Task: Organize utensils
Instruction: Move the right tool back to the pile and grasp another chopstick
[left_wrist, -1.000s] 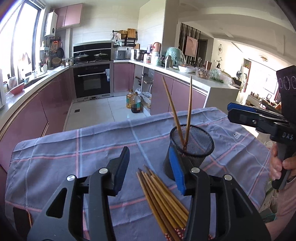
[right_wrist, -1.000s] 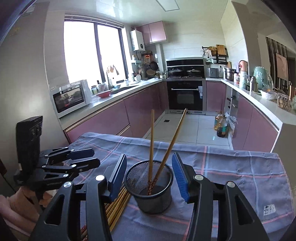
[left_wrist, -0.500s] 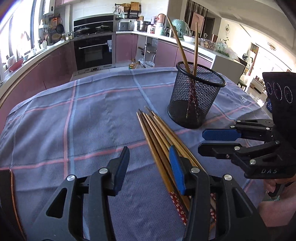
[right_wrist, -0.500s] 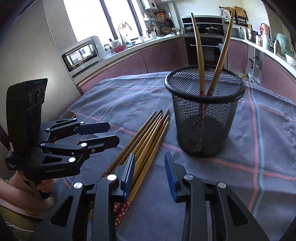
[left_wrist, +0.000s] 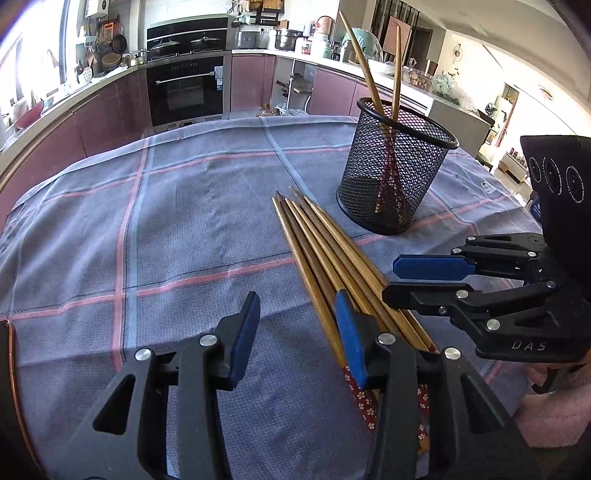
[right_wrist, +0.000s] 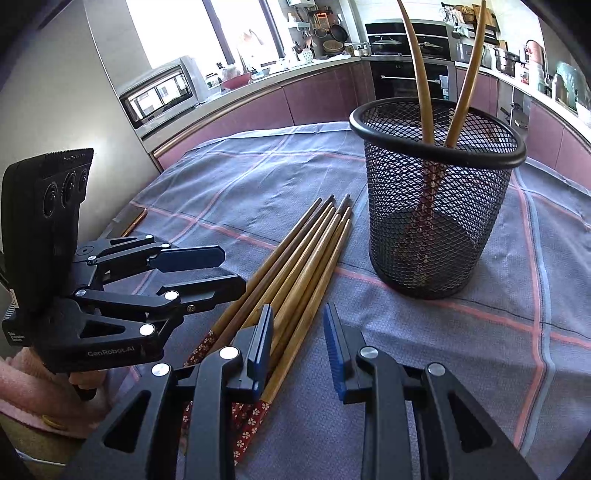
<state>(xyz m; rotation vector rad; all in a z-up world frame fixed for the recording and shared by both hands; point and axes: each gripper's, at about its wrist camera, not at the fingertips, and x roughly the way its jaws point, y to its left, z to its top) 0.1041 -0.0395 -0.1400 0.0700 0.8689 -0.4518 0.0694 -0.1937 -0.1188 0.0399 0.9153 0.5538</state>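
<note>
You brought both grippers low over the chopsticks (right_wrist: 295, 280) lying on the table, at seven o'clock from the mesh cup (right_wrist: 436, 206). The right gripper (right_wrist: 299, 343) jaws had just been closing around the outermost stick without pinching it yet; the left gripper (left_wrist: 295, 332) jaws stood open and empty.

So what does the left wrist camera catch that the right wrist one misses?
Only the left wrist view shows the bright room beyond the counter. Only the right wrist view shows the microwave by the window. Both show the mesh cup holding two chopsticks, the loose chopsticks on the checked cloth, and both grippers' open jaws.
</note>
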